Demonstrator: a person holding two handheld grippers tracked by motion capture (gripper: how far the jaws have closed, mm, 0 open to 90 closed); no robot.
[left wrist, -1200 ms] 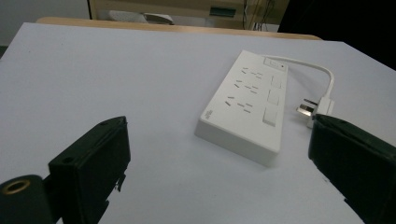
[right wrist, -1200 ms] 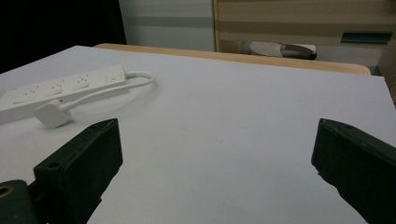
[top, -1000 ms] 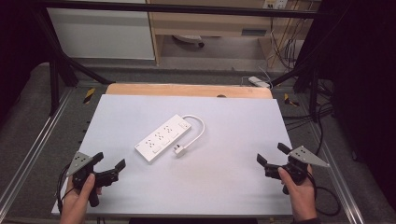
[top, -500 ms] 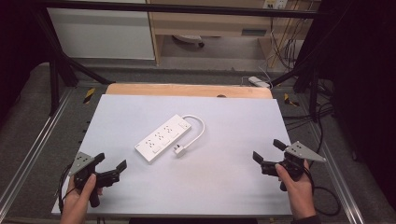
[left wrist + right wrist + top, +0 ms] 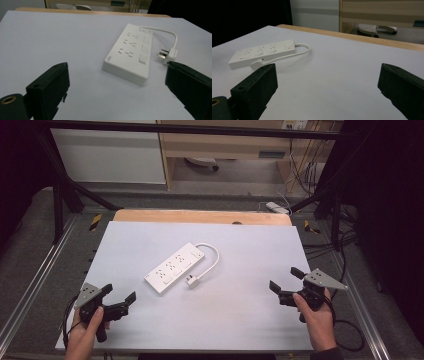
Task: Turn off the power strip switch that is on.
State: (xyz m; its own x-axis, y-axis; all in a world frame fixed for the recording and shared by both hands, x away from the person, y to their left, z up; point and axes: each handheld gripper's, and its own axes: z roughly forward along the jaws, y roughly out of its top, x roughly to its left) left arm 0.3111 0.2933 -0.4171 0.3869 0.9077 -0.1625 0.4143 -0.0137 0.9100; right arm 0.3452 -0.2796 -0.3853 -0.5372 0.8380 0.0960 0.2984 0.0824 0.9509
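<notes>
High view: a white power strip (image 5: pixel 175 267) lies flat and diagonal at the centre of the frame on the pale worktop (image 5: pixel 250 320), its short cable (image 5: pixel 212 256) looping round to the plug (image 5: pixel 191 281), which rests just beside the strip's right long edge. The left tool (image 5: pixel 119 306), lower left of the frame, and the right tool (image 5: pixel 285 286), lower right, are each hand-held, jaws spread wide and empty, both well apart from the strip.

Handling, as judged: the strip is a rigid, light plastic box with smooth, somewhat slippery faces; it should neither bend nor crush. The best hold is probably across its narrow width on the two long side walls, near mid-length for balance. The cable is stiff-springy and will drag the plug along; the plug's pins, seen in the left gripper view (image 5: pixel 161 53), are poor gripping points.
</notes>
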